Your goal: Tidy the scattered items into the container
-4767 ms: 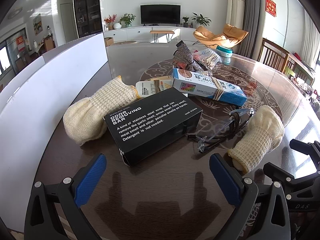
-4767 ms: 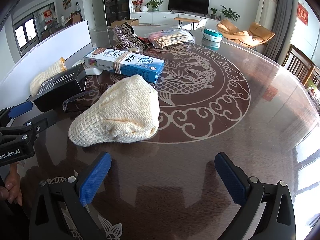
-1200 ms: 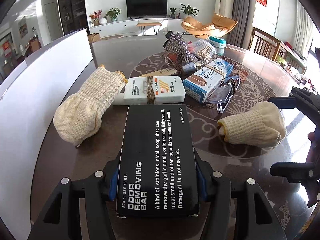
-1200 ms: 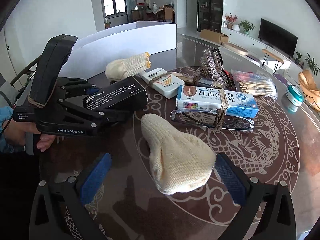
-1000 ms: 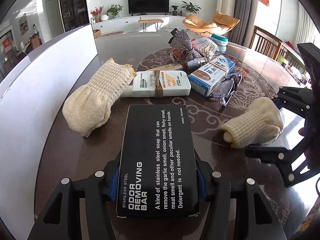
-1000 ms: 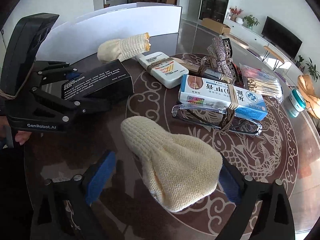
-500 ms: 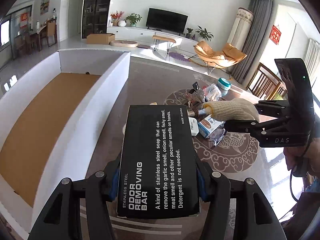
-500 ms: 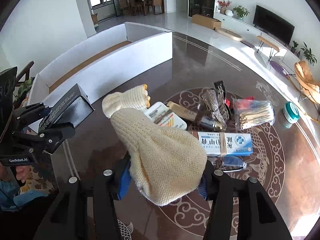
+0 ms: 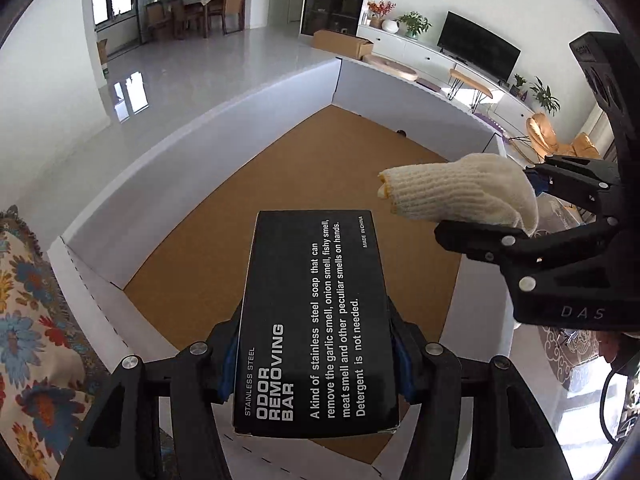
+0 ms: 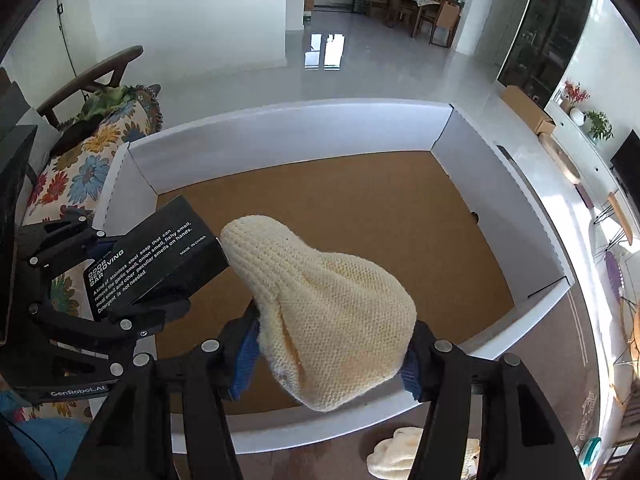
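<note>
Right wrist view alone showed a second glove (image 10: 404,454) on the table outside the box (image 10: 280,140). The left gripper (image 9: 316,354) clamped the bar carton (image 9: 316,320), printed "ODOR REMOVING BAR", and the right gripper (image 10: 328,354) clamped a glove (image 10: 328,300). Both hung over the box's bare brown floor, within its white walls.

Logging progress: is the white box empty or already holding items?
Empty as far as visible: its brown floor is bare; the black box and glove are held above it.
</note>
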`<state>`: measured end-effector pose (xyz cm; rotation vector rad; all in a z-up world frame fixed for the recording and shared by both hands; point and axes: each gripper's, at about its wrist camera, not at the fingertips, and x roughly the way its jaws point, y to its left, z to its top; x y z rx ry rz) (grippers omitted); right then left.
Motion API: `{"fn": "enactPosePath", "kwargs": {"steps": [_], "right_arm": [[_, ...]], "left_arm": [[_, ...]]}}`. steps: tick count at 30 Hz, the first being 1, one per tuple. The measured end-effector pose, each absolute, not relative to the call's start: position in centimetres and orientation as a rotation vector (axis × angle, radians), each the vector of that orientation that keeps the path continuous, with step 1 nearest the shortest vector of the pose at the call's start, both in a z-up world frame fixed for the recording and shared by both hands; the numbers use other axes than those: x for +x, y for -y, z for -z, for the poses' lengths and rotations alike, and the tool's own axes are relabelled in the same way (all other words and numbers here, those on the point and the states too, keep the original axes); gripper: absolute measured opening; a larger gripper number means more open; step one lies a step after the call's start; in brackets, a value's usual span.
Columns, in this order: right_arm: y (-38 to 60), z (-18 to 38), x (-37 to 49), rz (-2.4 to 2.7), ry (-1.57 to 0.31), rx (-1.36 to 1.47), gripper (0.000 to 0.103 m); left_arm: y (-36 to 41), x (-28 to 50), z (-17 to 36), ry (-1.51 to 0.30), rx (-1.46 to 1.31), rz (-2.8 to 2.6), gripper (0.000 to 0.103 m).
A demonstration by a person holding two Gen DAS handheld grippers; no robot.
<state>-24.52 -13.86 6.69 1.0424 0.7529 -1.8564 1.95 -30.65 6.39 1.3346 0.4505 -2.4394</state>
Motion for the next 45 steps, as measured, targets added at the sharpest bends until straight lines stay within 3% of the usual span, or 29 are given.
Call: {"fn": "enactPosePath", "kwargs": {"steps": [1,3,9,14,18,25,31,35,45], "right_arm": [[14.5,-5.5,-24.6,1.851,-0.762,1.071,0.091],[14.6,-3.8,-25.1,1.898,-0.802,1.085,0.101],[11.4,-4.4,-25.7,1.954,-0.749,1.041,0.102],[4.4,-8.1,-25.8,2.09,-0.6,0.936,0.103],[-4.2,-8.8,-25.2,2.246,-0.487,0.909,0.103],[-22.1,-2.5,-22.9,2.553,-0.242,1.18,0.103],[-31.0,4.2,-18.3,2.638,-0.156,1.399,0.103],[-32.6,5.4,-17.0,2.66,-0.054,1.414,0.103],[-28.7,5.6,-18.2,2.665,-0.128,1.372,0.103]], "left_arm": [[30.9,2.0,-6.0,-0.452,1.348,2.414,0.06],[31.2,1.9,-5.5,-0.453,1.36,2.387,0.061],[30.1,2.5,-6.6,-0.453,1.283,2.43,0.061],[24.1,3.2,-10.8,-0.343,1.148,2.619,0.063],[16.3,3.6,-12.1,-0.256,1.12,2.835,0.081],[4.2,1.3,-6.1,-0.094,1.368,2.985,0.084],[-0.6,0.5,0.5,0.01,1.519,2.936,0.084],[-0.9,0.0,2.2,0.053,1.536,2.917,0.084],[-0.1,-0.7,2.9,0.118,1.466,2.917,0.085]]}}
